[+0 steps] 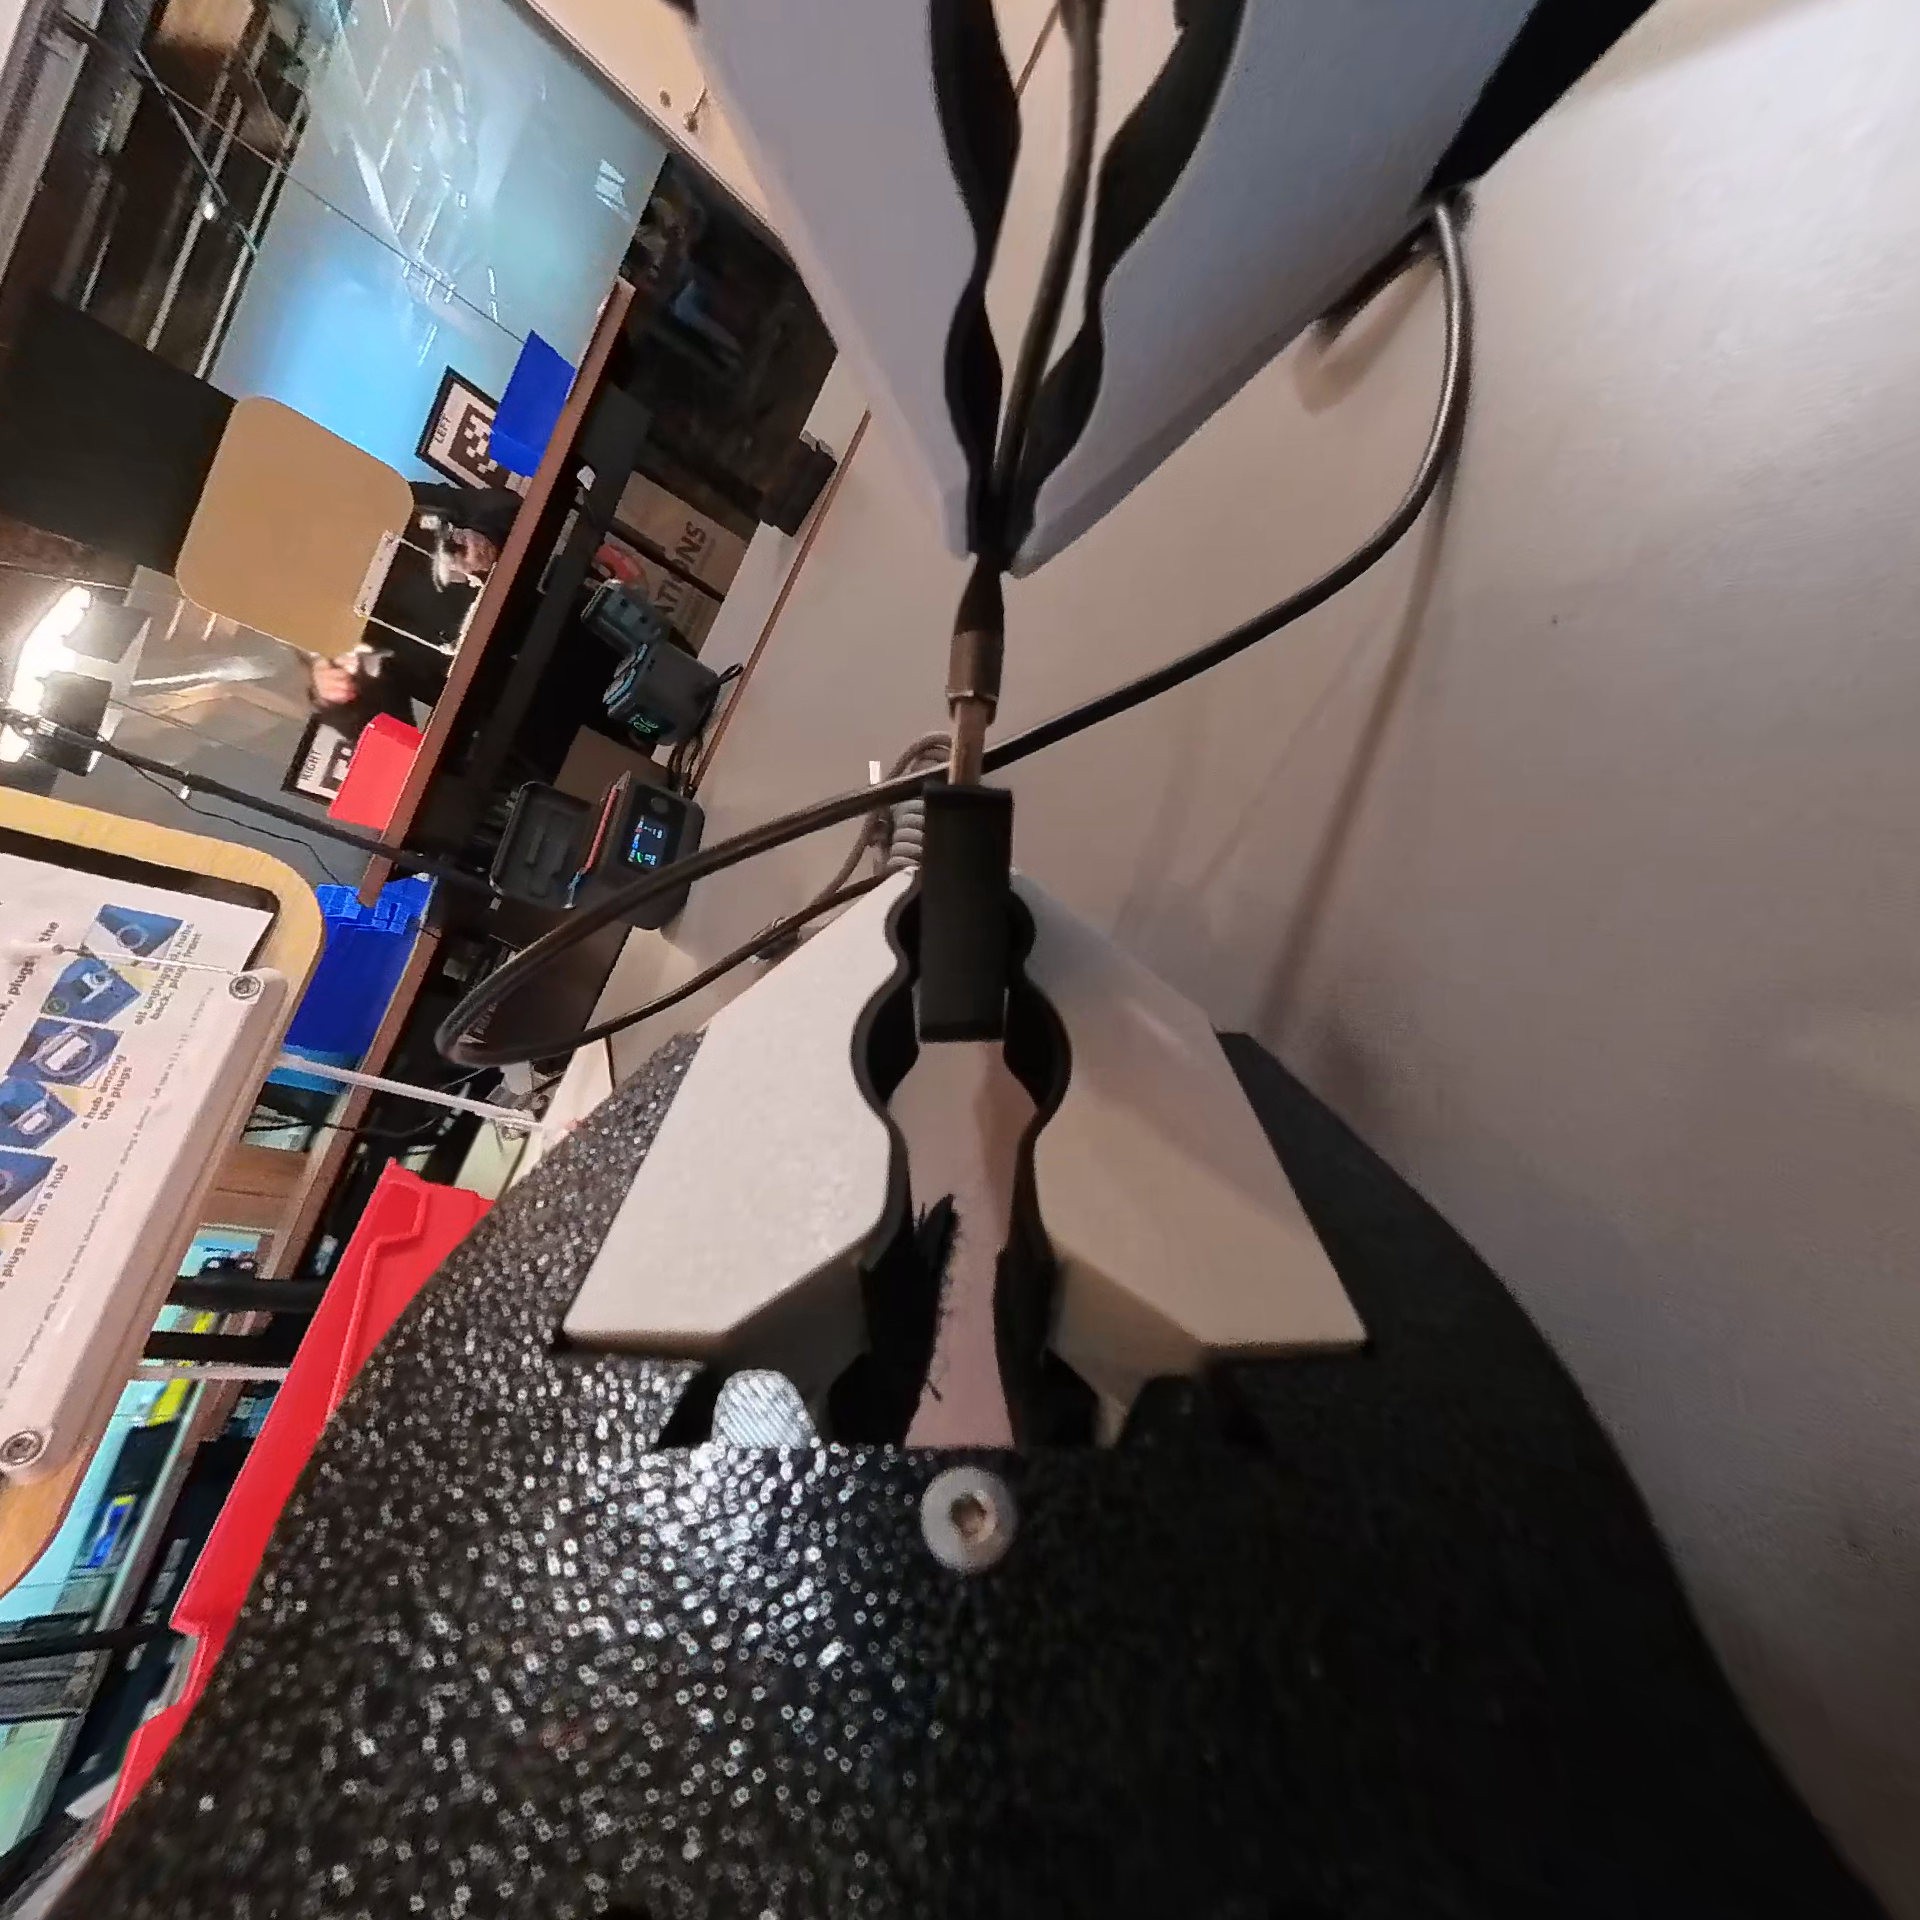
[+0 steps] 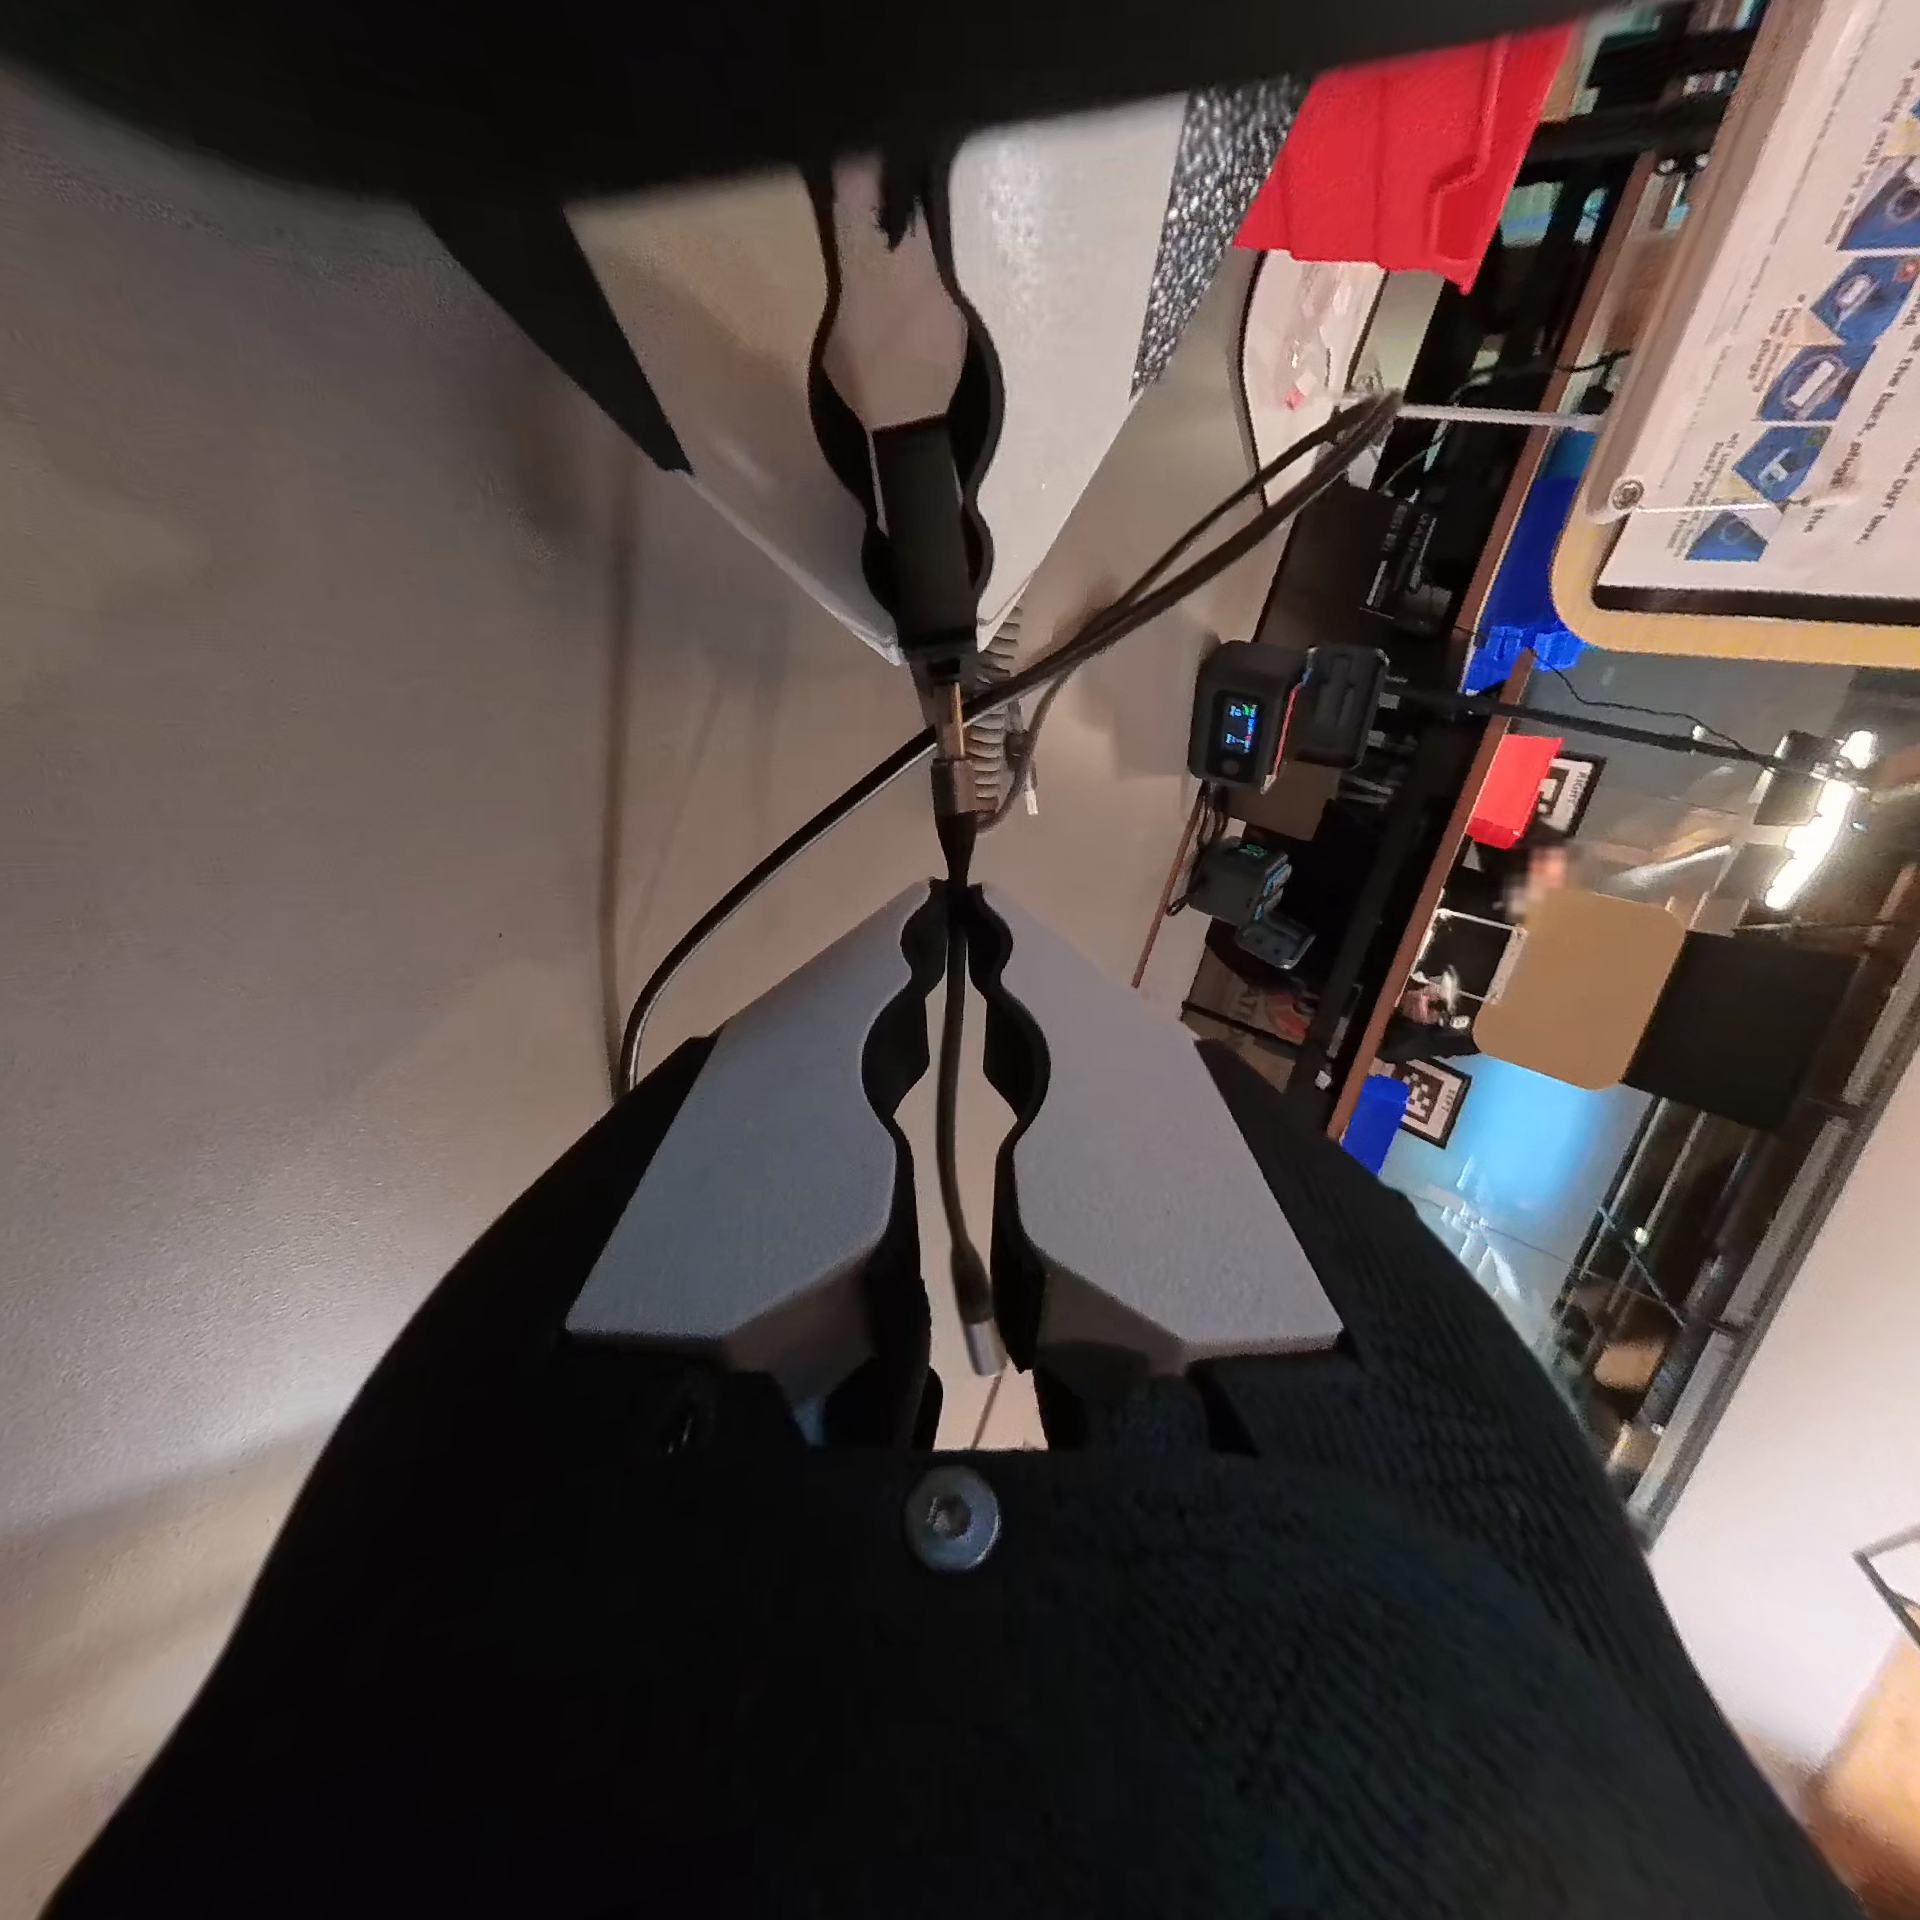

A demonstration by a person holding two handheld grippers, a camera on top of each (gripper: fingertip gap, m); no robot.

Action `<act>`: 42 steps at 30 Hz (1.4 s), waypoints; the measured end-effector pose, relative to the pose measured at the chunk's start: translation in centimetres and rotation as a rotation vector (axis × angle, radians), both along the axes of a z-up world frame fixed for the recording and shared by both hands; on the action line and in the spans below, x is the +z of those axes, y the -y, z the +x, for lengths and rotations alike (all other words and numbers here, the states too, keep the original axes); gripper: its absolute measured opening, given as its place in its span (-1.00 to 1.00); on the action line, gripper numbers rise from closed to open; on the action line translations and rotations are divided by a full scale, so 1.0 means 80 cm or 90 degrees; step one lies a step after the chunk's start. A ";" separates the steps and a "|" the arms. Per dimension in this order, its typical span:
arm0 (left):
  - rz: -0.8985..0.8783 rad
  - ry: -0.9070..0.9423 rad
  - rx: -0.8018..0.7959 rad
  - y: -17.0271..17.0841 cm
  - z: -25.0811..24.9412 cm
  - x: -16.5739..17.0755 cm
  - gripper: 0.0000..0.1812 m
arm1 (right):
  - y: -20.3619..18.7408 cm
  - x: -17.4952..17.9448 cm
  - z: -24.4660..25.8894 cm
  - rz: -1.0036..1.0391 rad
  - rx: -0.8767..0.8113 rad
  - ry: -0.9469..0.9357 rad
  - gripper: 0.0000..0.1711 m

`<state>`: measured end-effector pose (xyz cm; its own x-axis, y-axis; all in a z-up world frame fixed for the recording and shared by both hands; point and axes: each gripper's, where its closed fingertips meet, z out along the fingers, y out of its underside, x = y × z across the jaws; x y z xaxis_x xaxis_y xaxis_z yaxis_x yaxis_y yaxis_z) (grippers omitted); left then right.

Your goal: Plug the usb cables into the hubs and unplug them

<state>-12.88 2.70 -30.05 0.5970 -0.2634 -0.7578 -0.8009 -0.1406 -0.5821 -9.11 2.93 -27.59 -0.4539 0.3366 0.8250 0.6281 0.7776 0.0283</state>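
left gripper [image 1: 964,914]: pinching the black hub [image 1: 966,914]
right gripper [image 2: 951,914]: clamped on the usb cable [image 2: 951,1143], plug [image 2: 954,774] at the hub's port
red bin [image 1: 312,1403]: contents hidden
loose cable [image 1: 1247,665]: crosses right behind the plug

Left gripper [image 1: 961,935] and right gripper [image 2: 951,914] tip to tip, fingers of both clamped closed.

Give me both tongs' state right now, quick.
Left tongs: shut on the black hub.
Right tongs: shut on the usb cable, just behind its plug.
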 end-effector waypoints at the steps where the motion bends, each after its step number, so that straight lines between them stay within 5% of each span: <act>1: 0.000 -0.002 -0.002 0.000 0.000 0.000 -0.90 | 0.001 -0.001 0.001 -0.007 0.005 0.003 -0.99; 14: -0.012 -0.009 -0.006 -0.001 0.002 -0.005 -0.90 | 0.014 -0.018 0.015 -0.081 0.041 0.038 -0.99; 42: -0.049 -0.056 0.024 -0.011 0.000 -0.020 -0.90 | 0.016 0.000 0.024 -0.001 0.019 0.033 -0.99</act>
<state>-12.87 3.61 -31.64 0.5393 -0.3016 -0.7863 -0.8419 -0.2131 -0.4957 -7.21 1.69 -27.56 -0.5055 0.3239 0.7998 0.6028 0.7957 0.0587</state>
